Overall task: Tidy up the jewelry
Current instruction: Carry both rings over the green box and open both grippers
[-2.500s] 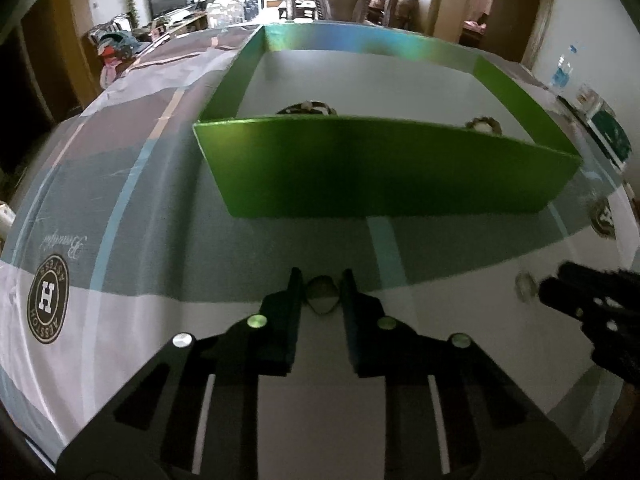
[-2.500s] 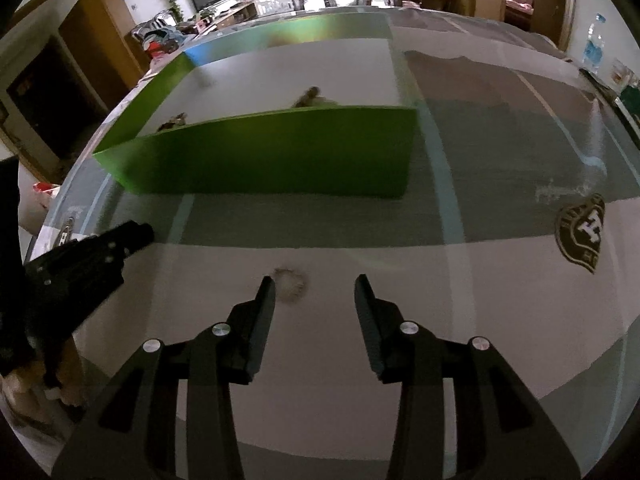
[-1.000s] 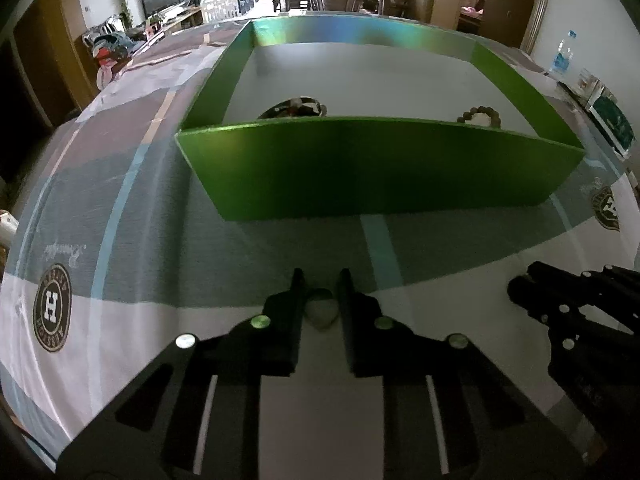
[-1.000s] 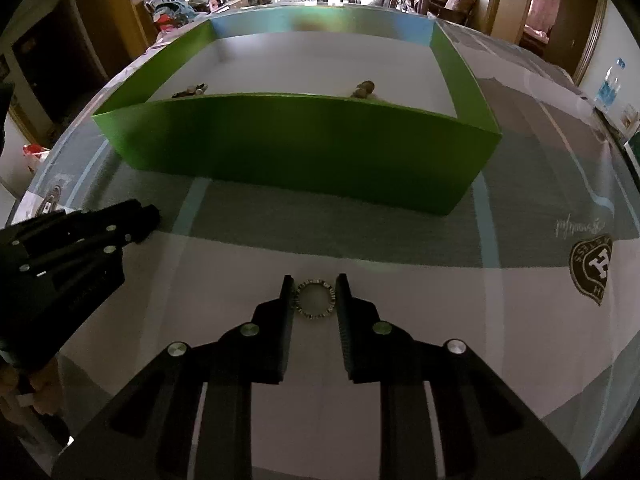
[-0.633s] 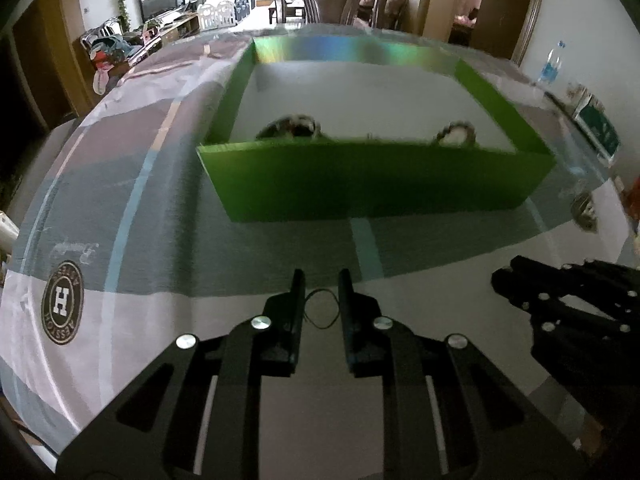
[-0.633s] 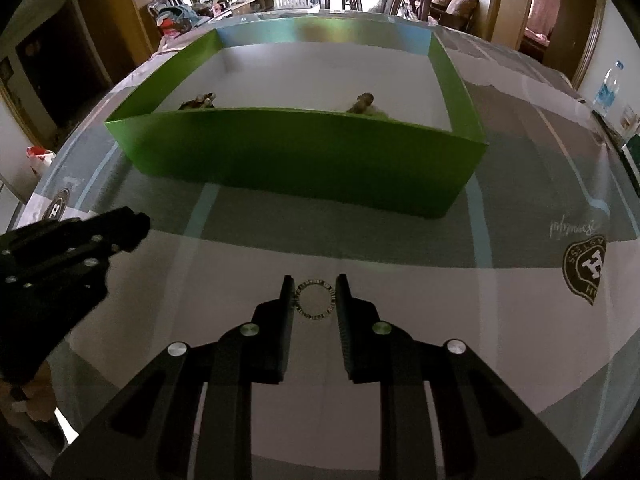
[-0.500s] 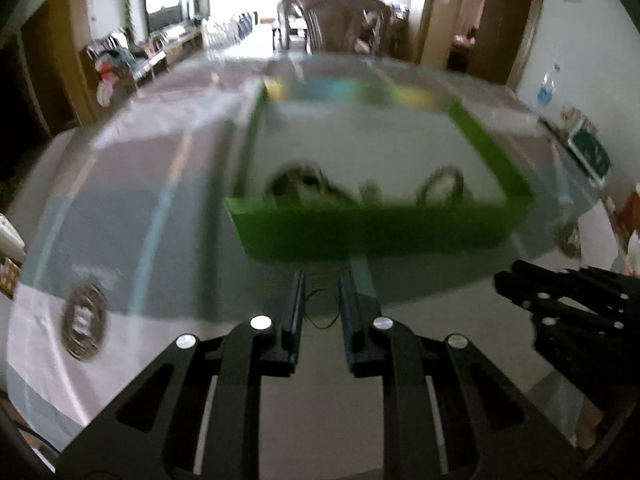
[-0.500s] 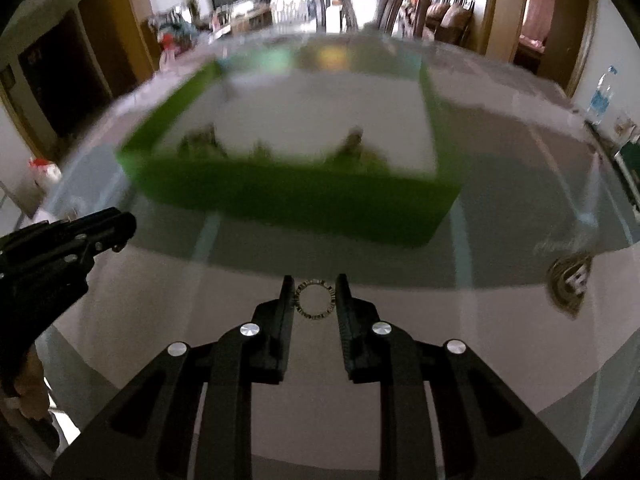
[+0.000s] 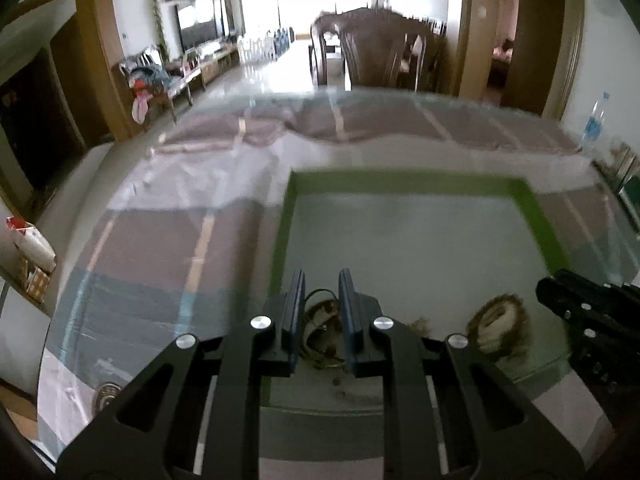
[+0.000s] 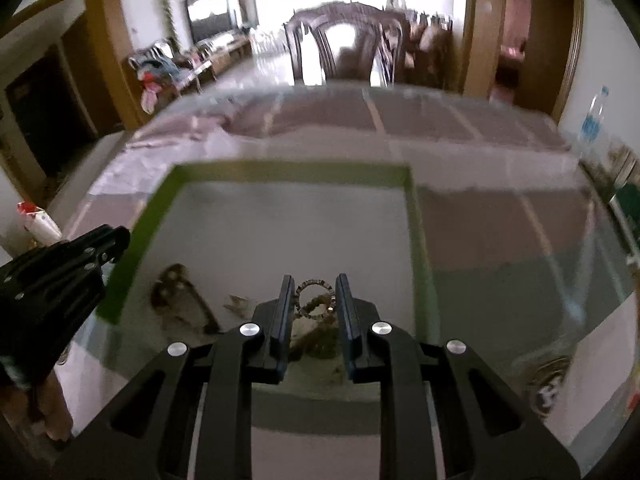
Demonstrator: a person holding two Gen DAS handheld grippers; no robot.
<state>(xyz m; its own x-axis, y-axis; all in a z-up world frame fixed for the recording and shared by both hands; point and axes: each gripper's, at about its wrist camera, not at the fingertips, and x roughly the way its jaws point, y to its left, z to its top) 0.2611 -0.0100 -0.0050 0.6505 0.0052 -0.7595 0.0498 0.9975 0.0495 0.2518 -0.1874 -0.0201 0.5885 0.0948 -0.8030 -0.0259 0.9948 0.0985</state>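
Between the black fingers of the left gripper, nearest the lens, a thin dark wire hoop is pinched — the jaws stand narrow and closed on it. The right gripper is likewise narrow, clamped on a small beaded metal ring. Both tools hang above the near end of a shallow green-walled cardboard tray with a pale grey floor, which rests on a checked grey, mauve and white tablecloth.

Below the left fingers, on the tray floor, lies a dark bracelet-like coil; a brown beaded bracelet lies to its right, just beside the right gripper as the left view shows it. Motion blur hides finer detail.

Beyond the tray stand a carved dark wooden chair and a bright living room.

Step in hand, as judged: carrying both pieces to the tray for deposit. The next move calls for lowering each gripper toward bare floor, clear of the pieces already there, then opening the jaws — the hoop and ring are light and could cling to a pad or roll.
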